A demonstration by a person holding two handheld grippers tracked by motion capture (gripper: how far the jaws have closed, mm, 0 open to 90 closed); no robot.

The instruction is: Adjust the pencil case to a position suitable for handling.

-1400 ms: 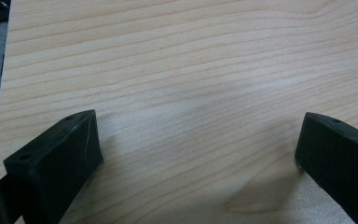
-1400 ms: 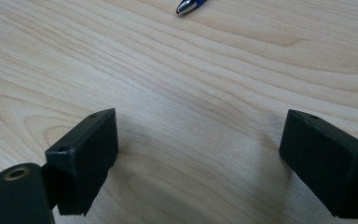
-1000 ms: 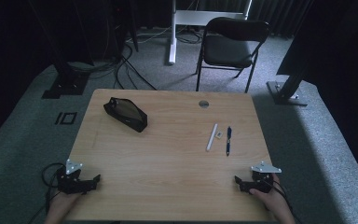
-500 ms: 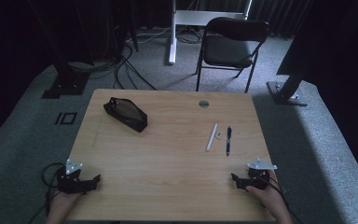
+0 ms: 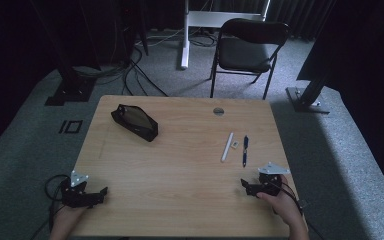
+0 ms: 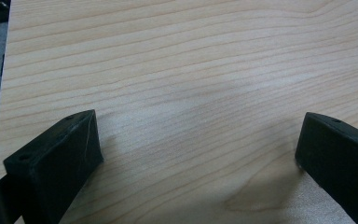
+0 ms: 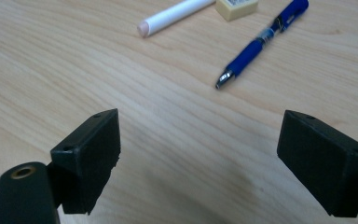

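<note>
The right claw [image 7: 200, 154] is held apart, aimed at the pen [image 7: 261, 42] lying near ahead on the table [image 5: 180, 165]. The pen could be rolled away if nudged. The left claw [image 6: 196, 158] is also spread.

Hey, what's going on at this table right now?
A person sits at a wooden table with a gripper in each hand. The right gripper, jaws open, points toward a blue pen, a white marker and a small eraser, touching none. The left gripper rests open over bare wood near the table's corner. A black pencil case lies farther off, untouched.
</note>
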